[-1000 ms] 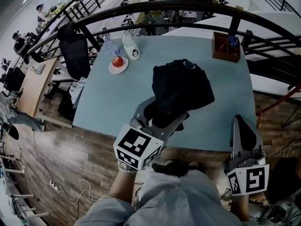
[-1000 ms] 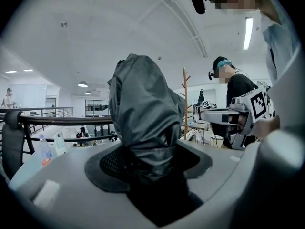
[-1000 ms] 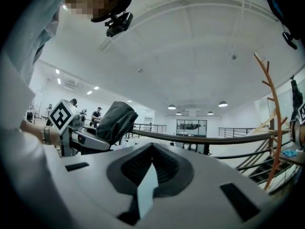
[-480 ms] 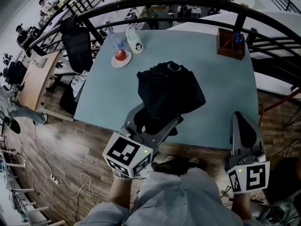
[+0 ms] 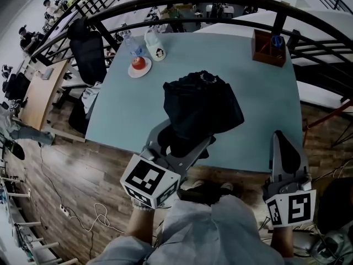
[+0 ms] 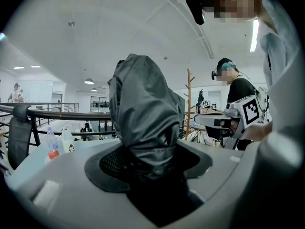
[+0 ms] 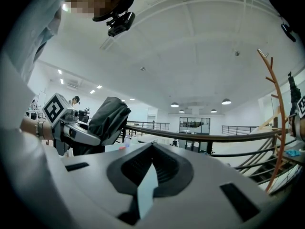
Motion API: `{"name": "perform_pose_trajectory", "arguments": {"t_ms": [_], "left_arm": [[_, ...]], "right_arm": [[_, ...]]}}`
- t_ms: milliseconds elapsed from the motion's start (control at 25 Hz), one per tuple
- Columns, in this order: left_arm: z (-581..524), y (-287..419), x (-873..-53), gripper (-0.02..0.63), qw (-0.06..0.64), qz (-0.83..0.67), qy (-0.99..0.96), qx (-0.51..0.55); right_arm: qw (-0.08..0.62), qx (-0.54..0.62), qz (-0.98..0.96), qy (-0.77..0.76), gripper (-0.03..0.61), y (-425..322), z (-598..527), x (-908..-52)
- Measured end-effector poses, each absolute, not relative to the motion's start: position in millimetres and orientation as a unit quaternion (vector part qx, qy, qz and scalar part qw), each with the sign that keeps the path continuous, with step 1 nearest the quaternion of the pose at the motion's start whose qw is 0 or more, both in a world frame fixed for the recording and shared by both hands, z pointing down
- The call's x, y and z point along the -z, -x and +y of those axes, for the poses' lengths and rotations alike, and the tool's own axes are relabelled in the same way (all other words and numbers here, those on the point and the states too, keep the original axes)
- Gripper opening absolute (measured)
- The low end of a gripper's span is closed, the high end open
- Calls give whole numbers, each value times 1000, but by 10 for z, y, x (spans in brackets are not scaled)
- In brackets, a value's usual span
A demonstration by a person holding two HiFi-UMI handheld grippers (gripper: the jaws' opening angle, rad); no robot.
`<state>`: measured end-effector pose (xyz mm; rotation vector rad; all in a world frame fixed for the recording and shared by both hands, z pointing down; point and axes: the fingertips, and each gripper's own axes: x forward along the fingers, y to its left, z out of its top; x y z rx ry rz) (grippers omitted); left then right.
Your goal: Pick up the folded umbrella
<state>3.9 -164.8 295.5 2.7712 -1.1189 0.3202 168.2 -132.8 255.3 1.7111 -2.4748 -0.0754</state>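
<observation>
Firmly clamped in the left gripper, the folded umbrella is held tilted upward over the near part of a pale blue table, its loose black fabric bunched into a bundle above the jaws. The left gripper view shows both jaws pressed against the umbrella's lower end, with the grey-black cloth rising straight out from between them against a white ceiling. The person's left hand is just behind that gripper's marker cube, below the table's near edge. To the right and well apart from the umbrella, the right gripper has its tip just over that same edge; its own view shows the jaws drawn together to a thin slit with nothing held between them. From that view the umbrella appears at the left, angled upward in the other gripper. At the table's far left corner stand a small plate bearing a red fruit and, just beside it, a white bottle. A wooden box sits at the far right corner. A black railing curves round the far side of the table, and a chair draped with a dark jacket stands off the table's left side.
</observation>
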Motion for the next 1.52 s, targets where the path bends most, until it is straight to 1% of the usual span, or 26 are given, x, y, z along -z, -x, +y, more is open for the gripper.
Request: {"name": "perform_pose_trajectory", "arguments": {"t_ms": [600,1520], "left_arm": [[-1651,-253,-2982,287,77,-352,-927,-106],[-1643,-291,-3057,287,85,-348,-927,-116]], "right_arm": [[72,20,-810,-582,-3,-1861,-1265,-2596],[77,24,-806,-587,-3,-1886,-1265,-2573]]}}
